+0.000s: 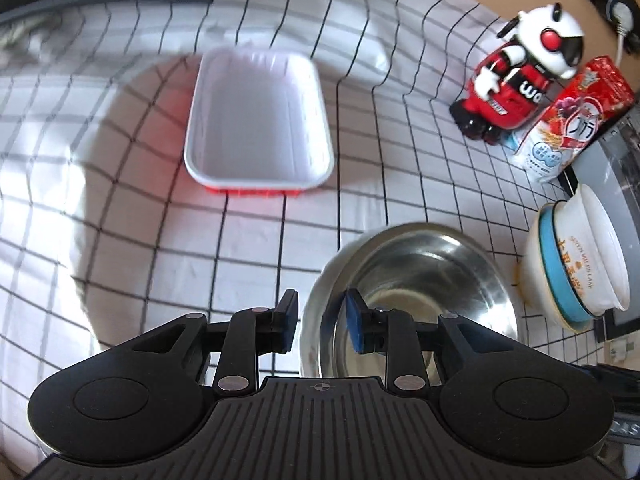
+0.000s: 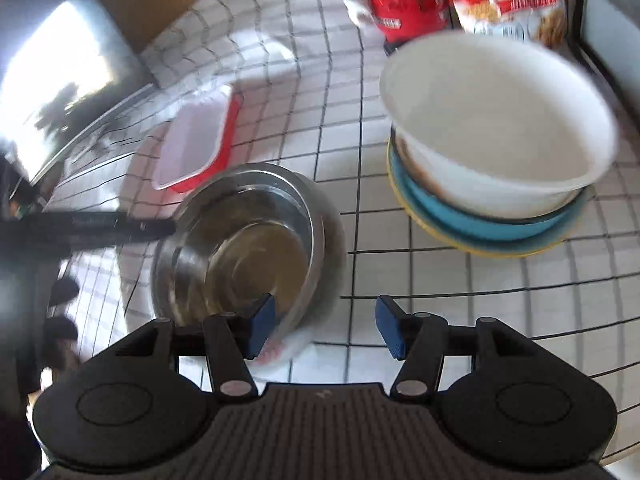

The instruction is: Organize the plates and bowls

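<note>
Across the worktop (image 1: 248, 264), covered by a white cloth with a black grid, the containers are sitting well spread out. Largest among them, the steel bowl (image 1: 420, 280) is lying close under both cameras, holding nothing, and it seems to be nested in a white bowl whose rim is peeking out along its near side. Farther back the white tray (image 1: 260, 120) is resting inside a red tray and is also carrying nothing. Off to the right a white plastic bowl (image 2: 496, 120) is sitting on top of a stack of a blue plate and a yellow plate, with nothing showing inside it. Behind the stack a red and white robot toy (image 1: 520, 80) is standing beside a red snack bag (image 1: 572, 116). The left hand-held gripper (image 1: 322, 320) is hovering with its jaws narrowly parted astride the steel bowl's rim; whether the pads are touching it I cannot tell. The right hand-held gripper (image 2: 326, 330) is holding its jaws moderately wide with nothing gripped, just beside the steel bowl.
</note>
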A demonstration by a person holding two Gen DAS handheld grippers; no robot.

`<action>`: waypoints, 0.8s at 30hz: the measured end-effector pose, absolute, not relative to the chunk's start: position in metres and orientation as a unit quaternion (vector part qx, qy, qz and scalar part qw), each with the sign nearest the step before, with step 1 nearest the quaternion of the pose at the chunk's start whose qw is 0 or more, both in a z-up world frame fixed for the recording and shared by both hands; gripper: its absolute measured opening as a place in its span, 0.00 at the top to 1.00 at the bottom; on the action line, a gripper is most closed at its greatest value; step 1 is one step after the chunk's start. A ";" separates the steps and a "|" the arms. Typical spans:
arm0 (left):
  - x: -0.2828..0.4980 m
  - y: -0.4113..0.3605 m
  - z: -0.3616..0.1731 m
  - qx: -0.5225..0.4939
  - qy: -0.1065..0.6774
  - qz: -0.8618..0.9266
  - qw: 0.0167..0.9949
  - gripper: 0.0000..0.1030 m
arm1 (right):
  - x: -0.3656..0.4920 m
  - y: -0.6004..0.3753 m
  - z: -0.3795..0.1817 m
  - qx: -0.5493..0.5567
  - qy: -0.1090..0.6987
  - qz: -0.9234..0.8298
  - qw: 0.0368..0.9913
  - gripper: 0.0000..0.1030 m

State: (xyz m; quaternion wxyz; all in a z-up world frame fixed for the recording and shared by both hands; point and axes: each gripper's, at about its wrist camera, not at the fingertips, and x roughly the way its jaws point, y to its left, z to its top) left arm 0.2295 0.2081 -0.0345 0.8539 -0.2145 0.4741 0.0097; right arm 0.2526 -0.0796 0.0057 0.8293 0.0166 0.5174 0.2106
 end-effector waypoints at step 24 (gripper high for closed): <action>0.264 0.215 -0.057 -0.204 0.498 -0.001 0.843 0.72 | 0.276 -0.026 -0.038 -0.019 0.530 0.210 0.822 0.55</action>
